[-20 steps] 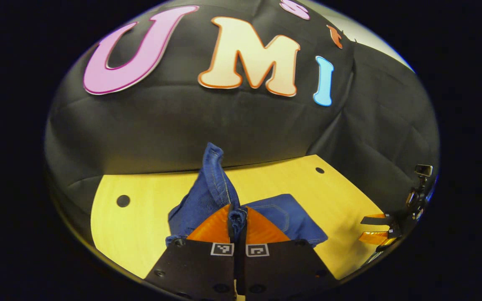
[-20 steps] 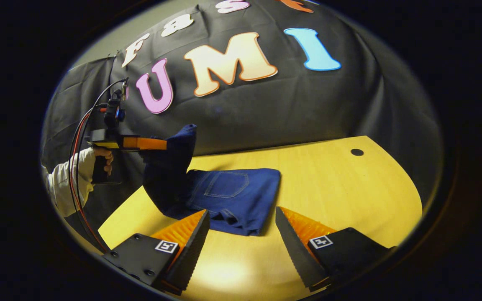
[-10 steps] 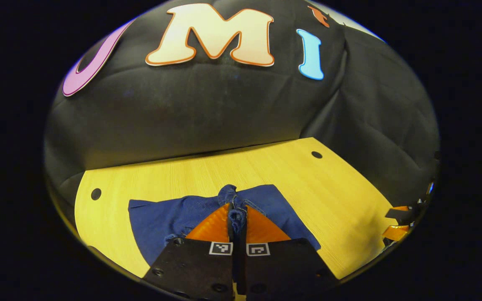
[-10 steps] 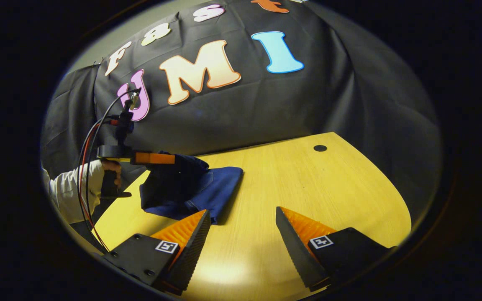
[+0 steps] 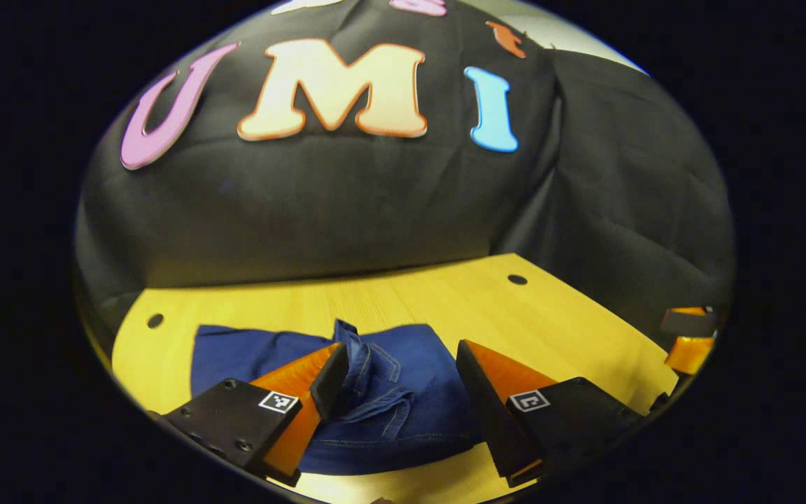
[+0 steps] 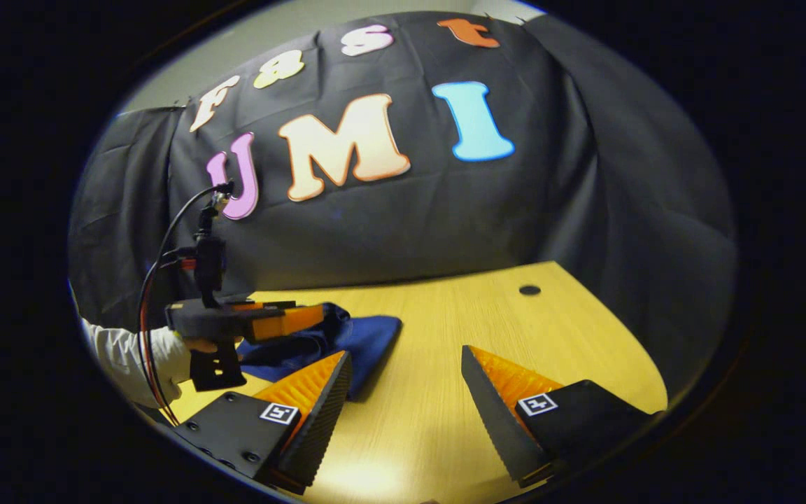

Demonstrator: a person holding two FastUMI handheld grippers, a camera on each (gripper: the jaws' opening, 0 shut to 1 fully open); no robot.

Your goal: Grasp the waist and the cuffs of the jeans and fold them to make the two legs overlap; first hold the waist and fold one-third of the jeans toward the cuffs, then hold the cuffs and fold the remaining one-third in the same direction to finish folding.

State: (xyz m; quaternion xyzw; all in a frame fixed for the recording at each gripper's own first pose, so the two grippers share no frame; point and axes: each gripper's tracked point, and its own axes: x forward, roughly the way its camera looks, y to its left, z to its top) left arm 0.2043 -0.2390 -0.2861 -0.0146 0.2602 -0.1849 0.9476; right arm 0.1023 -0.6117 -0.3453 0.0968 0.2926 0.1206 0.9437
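Left gripper (image 5: 397,378) spread wide above the folded jeans (image 5: 389,399), which lie on the surface (image 5: 557,315) at 6 o'clock. Right gripper (image 6: 406,388) spread, empty, jeans at its 10 o'clock.

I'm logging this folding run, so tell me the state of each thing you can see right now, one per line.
Jeans: folded into a bundle, lying on the table, a rumpled fold on top.
Left tongs: open, straddling the jeans, not gripping.
Right tongs: open, above bare table, holding nothing.
Table: wooden, carrying the jeans.
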